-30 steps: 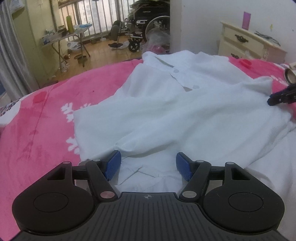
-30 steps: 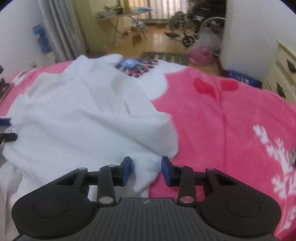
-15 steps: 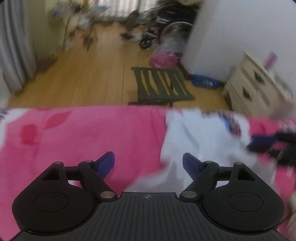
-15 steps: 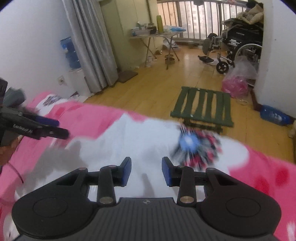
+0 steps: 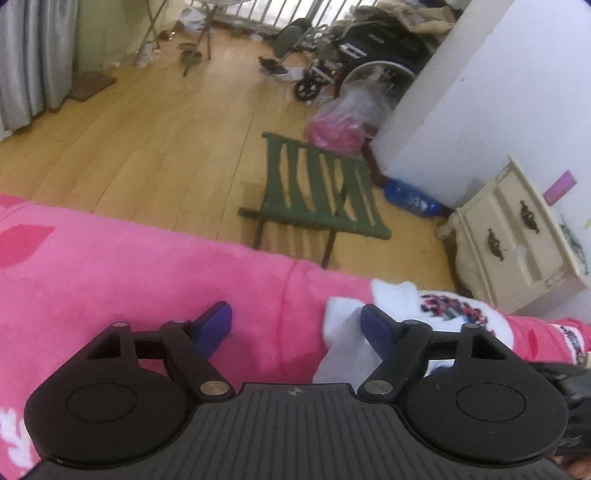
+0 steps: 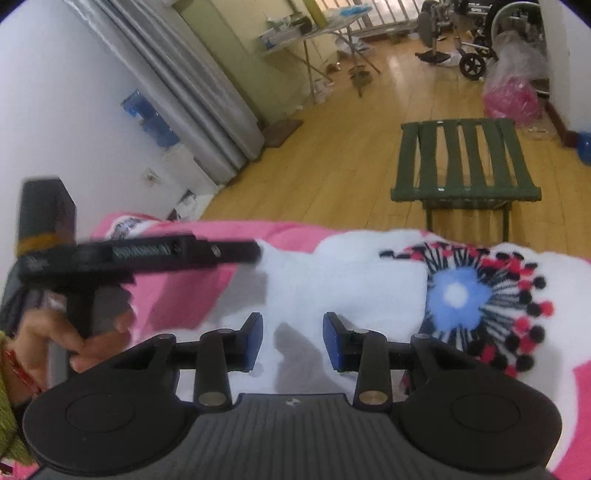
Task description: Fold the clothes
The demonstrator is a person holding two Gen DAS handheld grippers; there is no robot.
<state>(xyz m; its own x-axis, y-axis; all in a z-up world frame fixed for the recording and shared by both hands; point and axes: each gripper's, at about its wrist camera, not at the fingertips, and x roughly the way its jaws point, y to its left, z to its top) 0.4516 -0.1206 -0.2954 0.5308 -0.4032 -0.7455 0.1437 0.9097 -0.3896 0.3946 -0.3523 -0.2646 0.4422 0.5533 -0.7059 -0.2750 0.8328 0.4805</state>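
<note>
Covering the bed, pink blanket [image 5: 129,266], green stool [image 6: 463,162] on wood floor [image 5: 147,140], both tools wide.

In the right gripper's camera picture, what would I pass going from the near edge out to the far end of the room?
right gripper → white blanket patch → green slatted stool → wooden floor → folding table

I see the bed [image 6: 295,236] covered by a pink blanket [image 5: 147,266]. A white garment [image 6: 332,280] lies on it, near the bed's edge.
</note>
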